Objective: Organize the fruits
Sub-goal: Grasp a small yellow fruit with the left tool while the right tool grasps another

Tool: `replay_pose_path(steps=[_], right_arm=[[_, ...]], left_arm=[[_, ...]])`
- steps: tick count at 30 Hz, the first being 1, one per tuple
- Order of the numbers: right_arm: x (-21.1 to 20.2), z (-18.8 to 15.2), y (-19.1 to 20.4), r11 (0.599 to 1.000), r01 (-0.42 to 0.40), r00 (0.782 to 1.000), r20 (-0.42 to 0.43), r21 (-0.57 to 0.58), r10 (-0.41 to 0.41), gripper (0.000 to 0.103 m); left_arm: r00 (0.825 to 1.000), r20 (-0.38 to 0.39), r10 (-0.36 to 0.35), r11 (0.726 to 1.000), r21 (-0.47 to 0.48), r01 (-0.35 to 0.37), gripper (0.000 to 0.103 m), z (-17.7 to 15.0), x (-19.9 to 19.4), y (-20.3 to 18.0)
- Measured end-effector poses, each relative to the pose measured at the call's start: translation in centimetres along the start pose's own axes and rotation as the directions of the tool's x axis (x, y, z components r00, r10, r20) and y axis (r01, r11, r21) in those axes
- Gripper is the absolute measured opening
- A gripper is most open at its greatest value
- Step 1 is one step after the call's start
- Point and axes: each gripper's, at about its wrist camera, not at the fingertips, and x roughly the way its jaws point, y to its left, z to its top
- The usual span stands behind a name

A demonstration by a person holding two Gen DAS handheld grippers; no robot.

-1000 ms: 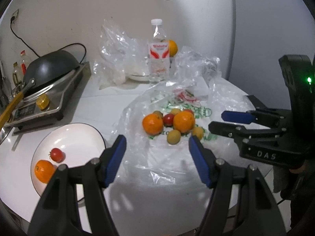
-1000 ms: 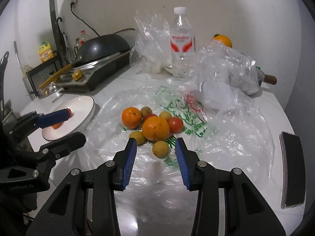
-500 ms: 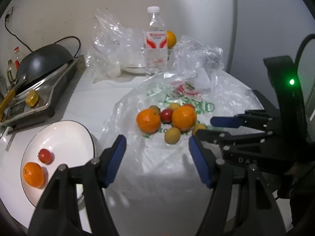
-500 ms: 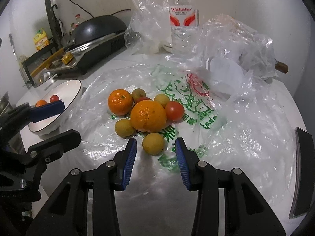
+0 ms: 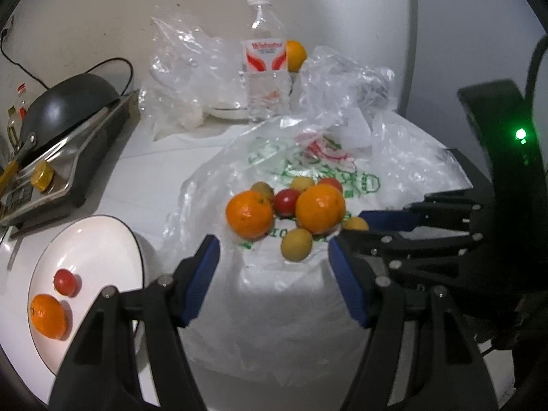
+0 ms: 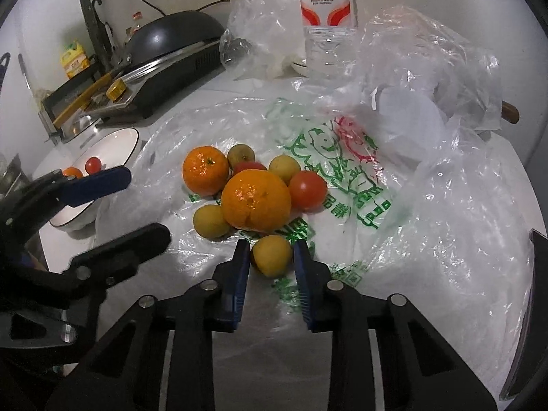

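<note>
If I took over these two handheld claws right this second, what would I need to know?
Right claw: shut on the small yellow fruit at the near edge of the pile, which is still resting on the plastic bag.
Left claw: open and empty, hovering in front of the pile.
Pile on the bag: two oranges, two tomatoes, and several small yellow-green fruits.
White plate, to the left: already holds one orange and one tomato.
Left to do: lift the gripped fruit, place it, then probably clear the rest of the pile.
</note>
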Motion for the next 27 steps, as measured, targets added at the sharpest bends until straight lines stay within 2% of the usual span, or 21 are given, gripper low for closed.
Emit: replay_pose_path(steps=[10,11,16,18,21,27], right_arm=[[-3.0,-0.4,-2.3,1.0,-0.002,0.995,0.098,0.028,-0.001,0.028],[-3.2,-0.4,-2.6,0.999,-0.007,0.995,0.102,0.034,0.004,0.028],[-3.6,-0.9,-3.7,0.999,-0.016,0.994,0.111,0.051,0.011,0.028],[-3.8,-1.1,-3.8,0.998,-0.022,0.993,0.115,0.057,0.016,0.028],[-4.3,-1.1,-3.9,0.998,-0.027,0.992,0.126,0.055,0.02,0.028],[-4.4,-1.4,-3.6,0.998,-0.023,0.991,0.132,0.053,0.016,0.028]], left_arm=[[0.997,-0.082,0.002,1.0,0.031,0.0,0.065,0.4,3.4,-1.6],[0.996,-0.086,-0.001,1.0,0.029,0.003,0.059,0.4,3.5,-1.7],[0.995,-0.102,0.009,0.999,0.046,-0.004,0.046,0.6,4.5,-2.5],[0.994,-0.106,0.015,0.998,0.065,-0.008,0.035,0.6,4.8,-2.8],[0.994,-0.109,0.023,0.997,0.07,-0.015,0.028,0.7,5.0,-2.9],[0.995,-0.1,0.018,0.996,0.088,-0.009,0.028,0.4,4.4,-3.2]])
